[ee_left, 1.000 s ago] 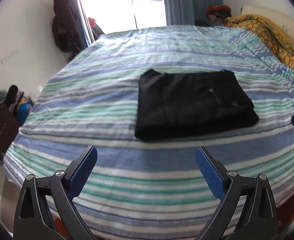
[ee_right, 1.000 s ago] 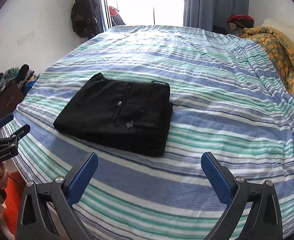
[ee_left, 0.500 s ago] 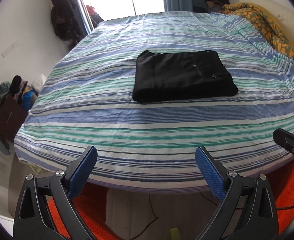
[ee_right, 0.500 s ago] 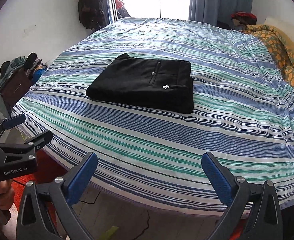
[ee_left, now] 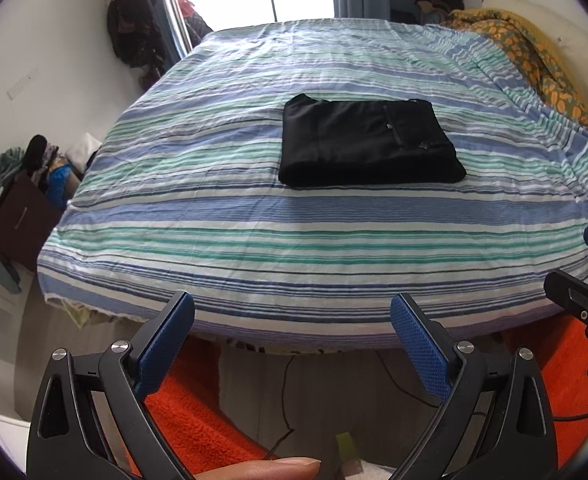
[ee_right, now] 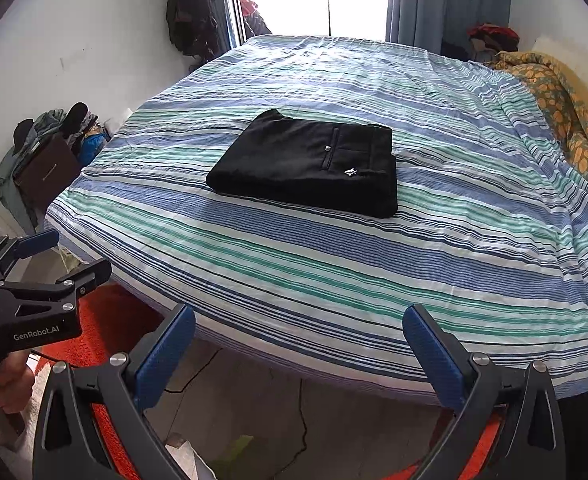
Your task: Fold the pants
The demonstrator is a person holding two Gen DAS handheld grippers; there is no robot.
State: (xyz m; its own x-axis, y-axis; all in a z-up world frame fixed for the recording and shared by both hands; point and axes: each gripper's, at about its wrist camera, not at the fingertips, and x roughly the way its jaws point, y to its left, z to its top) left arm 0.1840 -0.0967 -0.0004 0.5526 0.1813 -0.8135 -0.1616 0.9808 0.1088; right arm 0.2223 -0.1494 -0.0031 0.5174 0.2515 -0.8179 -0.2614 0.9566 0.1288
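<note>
Two tools hang off the near edge of the bed, both spread wide with nothing between their blue pads. The left tool [ee_left: 292, 322] sits at 6 o'clock in its own view, above the floor and an orange rug [ee_left: 190, 412], with a fingertip [ee_left: 270, 468] of the person showing at the bottom rim. The right tool [ee_right: 298, 334] holds the same low place in its own view; its pads frame the mattress edge and cracked grey floor below.

The pants [ee_left: 367, 146] are black and folded into a flat, neat rectangle that lies on the striped bedsheet [ee_left: 294, 236], a little beyond the middle of the bed, at about 12 o'clock from the left tool and well apart from it. From the right wrist the pants [ee_right: 313, 164] show a back pocket with a button and a small white mark near the waistband end, which points toward 3 o'clock. Neither tool touches the cloth.

At 9 o'clock in the right view the left tool appears from the side, gripped by a hand [ee_right: 4, 380] and marked "GenRobot.AI". A yellow patterned blanket [ee_left: 533, 64] is bunched along the bed at 2 o'clock. Dark coats [ee_right: 192, 12] hang on the wall at 11 o'clock beside a bright window, and a heap of clothes and bags [ee_left: 18, 196] stands on the floor at 9 o'clock.
</note>
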